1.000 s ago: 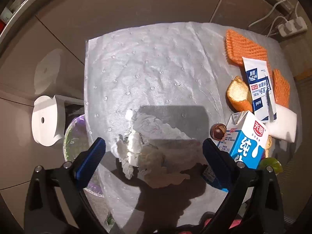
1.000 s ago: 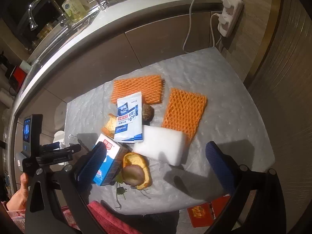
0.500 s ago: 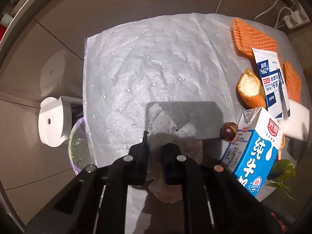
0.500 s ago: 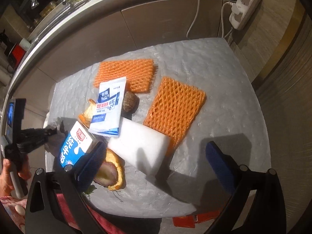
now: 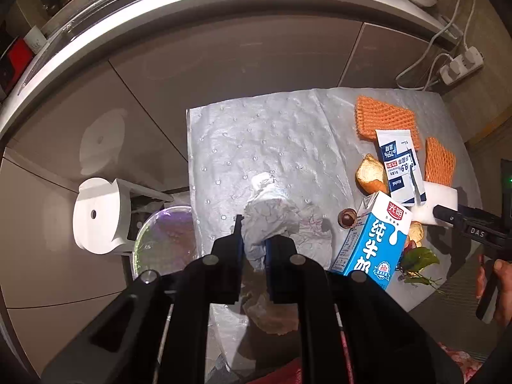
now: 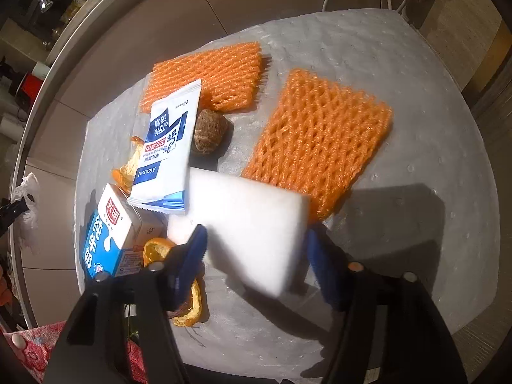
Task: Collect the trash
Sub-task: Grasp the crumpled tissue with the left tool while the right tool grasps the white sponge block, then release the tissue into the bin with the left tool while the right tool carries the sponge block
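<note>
Crumpled white tissue (image 5: pixel 267 220) sits pinched in the left claw (image 5: pixel 252 249), while the right claw (image 6: pixel 256 249) straddles a smooth white foam block (image 6: pixel 252 224), fingers wide.

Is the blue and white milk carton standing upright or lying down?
Upright: the blue and white milk carton stands on its base on the grey padded sheet, gabled top upward.

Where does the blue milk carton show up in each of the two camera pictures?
Left wrist view: the milk carton stands at lower right, just right of the left tool, which pinches a crumpled tissue.
Right wrist view: the carton lies at lower left, left of the right tool.
Shared landmark: the alcohol wipe packet, just beyond the carton in both.
</note>
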Demonstrator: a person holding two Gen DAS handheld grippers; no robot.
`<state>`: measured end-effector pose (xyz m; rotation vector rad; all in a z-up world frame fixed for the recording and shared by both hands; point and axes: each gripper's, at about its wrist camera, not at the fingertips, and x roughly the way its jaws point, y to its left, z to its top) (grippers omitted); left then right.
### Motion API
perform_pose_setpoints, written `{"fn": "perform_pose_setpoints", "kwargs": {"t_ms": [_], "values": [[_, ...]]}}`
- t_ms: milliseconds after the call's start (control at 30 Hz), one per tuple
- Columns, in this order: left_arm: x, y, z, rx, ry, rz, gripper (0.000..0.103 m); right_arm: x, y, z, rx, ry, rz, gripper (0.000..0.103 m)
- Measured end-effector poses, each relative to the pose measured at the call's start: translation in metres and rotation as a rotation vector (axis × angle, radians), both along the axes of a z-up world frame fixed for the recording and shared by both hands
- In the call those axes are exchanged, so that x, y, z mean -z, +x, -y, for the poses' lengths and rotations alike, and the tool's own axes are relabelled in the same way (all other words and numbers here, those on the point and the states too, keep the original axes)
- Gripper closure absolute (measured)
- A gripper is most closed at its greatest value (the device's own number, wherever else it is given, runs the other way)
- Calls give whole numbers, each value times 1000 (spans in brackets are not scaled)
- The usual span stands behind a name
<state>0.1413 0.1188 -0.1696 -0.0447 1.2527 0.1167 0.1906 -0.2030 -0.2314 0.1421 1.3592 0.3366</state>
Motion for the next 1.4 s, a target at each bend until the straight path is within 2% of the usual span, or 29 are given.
{"fn": "perform_pose_setpoints", "kwargs": {"t_ms": [200, 300, 500, 700, 800, 1000, 1133, 1267, 1367, 1400], "values": [[-10, -14, -17, -14, 0, 20, 92, -26, -6, -5, -6, 5, 69, 69], [-13, -23, -31, -33, -10, 27, 92, -40, -10, -4, 7, 13, 99, 75], [-17, -36, -67, -81, -10, 47, 92, -66, -24, -11, 18, -12, 164, 78], [-14, -53, -103, -105, 5, 68, 91, -105, -43, -22, 20, -63, 253, 79], [-2, -63, -122, -116, 8, 49, 91, -127, -53, -28, 37, -80, 295, 79], [48, -73, -151, -113, -2, -39, 91, -165, -73, -42, 61, -101, 365, 79], [83, -74, -157, -92, -15, -98, 91, -186, -86, -59, 54, -80, 391, 79], [105, -74, -156, -62, -18, -138, 91, -197, -97, -83, 26, -51, 400, 79], [112, -73, -156, -41, -7, -149, 82, -198, -103, -103, -3, -34, 395, 79], [113, -72, -156, -32, -1, -150, 70, -198, -105, -111, -13, -28, 392, 79]]}}
